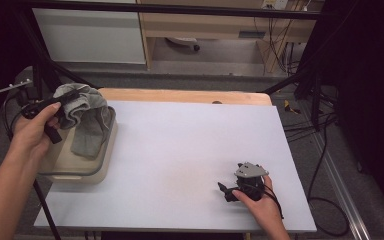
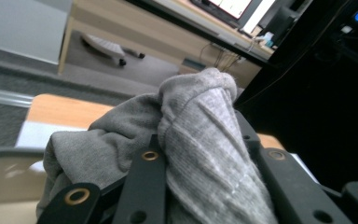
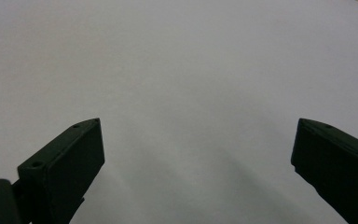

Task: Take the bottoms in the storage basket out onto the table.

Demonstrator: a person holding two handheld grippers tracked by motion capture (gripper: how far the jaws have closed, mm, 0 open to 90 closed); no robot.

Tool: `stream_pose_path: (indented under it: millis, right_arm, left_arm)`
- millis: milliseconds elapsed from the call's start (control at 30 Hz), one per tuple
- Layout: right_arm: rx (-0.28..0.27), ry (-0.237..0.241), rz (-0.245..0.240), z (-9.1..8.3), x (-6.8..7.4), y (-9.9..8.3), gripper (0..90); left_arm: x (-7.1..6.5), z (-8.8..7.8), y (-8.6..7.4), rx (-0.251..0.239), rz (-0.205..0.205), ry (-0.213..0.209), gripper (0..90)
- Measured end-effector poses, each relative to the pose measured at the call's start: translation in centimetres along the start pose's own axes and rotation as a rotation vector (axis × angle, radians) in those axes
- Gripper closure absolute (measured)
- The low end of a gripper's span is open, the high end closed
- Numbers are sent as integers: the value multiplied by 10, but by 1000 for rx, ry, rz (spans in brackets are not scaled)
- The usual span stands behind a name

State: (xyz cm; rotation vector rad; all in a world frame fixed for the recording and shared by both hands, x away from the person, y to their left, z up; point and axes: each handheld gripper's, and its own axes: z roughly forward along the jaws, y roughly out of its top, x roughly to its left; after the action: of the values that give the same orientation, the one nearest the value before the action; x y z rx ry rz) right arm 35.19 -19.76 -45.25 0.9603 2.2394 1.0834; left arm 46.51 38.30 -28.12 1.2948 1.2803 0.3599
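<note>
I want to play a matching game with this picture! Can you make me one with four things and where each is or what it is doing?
Things:
1. soft grey cloth
2. cream plastic tub
3. left gripper
4. right gripper

States:
A. jaws spread wide over the bare white table sheet
B. sits on the table's left edge
C. bunched up, lifted partly out of the tub
D. jaws clamped on fabric

Pairs: 1-C, 2-B, 3-D, 4-A
</note>
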Motion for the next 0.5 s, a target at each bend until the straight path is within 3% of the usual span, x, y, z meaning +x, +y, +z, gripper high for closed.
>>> stream_pose_path:
  millis: [333, 500]
  right_arm:
    - [1, -1, -4, 1, -1, 0, 33]
    - [-8, 3, 9, 0, 0, 0, 35]
  left_arm:
    - [-26, 4, 14, -27, -1, -59, 719]
    - [-42, 5, 19, -32, 19, -81, 719]
